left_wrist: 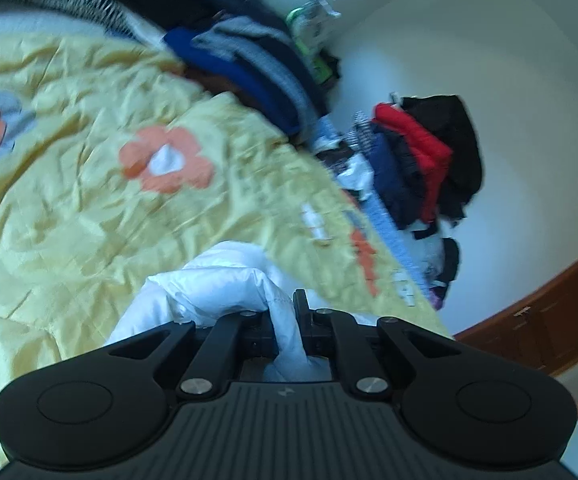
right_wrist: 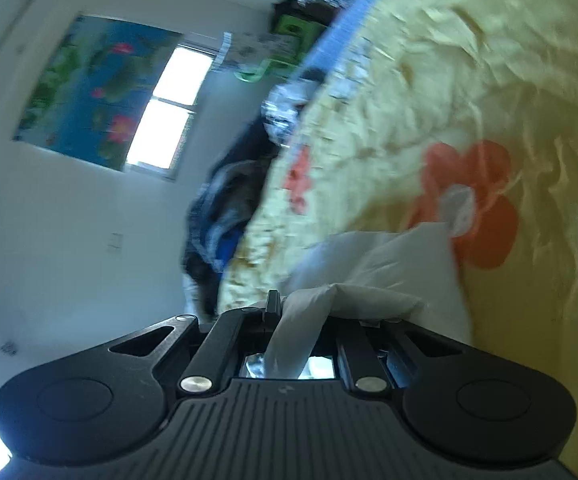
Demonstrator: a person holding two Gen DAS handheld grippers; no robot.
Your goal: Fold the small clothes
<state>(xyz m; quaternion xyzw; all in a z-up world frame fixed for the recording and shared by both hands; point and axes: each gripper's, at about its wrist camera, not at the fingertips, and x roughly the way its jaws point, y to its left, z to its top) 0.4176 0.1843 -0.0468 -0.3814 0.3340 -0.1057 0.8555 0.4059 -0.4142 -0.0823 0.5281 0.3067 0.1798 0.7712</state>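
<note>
A small white garment [left_wrist: 213, 280] lies bunched on a yellow bedspread [left_wrist: 69, 200] with orange flowers. My left gripper [left_wrist: 287, 316] is shut on a fold of the white garment, which runs between the fingers toward the camera. In the right wrist view the same white garment [right_wrist: 373, 264] lies on the bedspread [right_wrist: 489, 80], and my right gripper [right_wrist: 301, 312] is shut on another bunched part of it. Both views are tilted and blurred. Most of the garment's shape is hidden by the grippers.
A heap of dark, blue and grey clothes [left_wrist: 249, 52] sits at the far side of the bed. Red, navy and black jackets [left_wrist: 421, 160] hang by the white wall. A window [right_wrist: 169, 108] and a flower poster [right_wrist: 97, 92] are on the wall beyond the bed edge.
</note>
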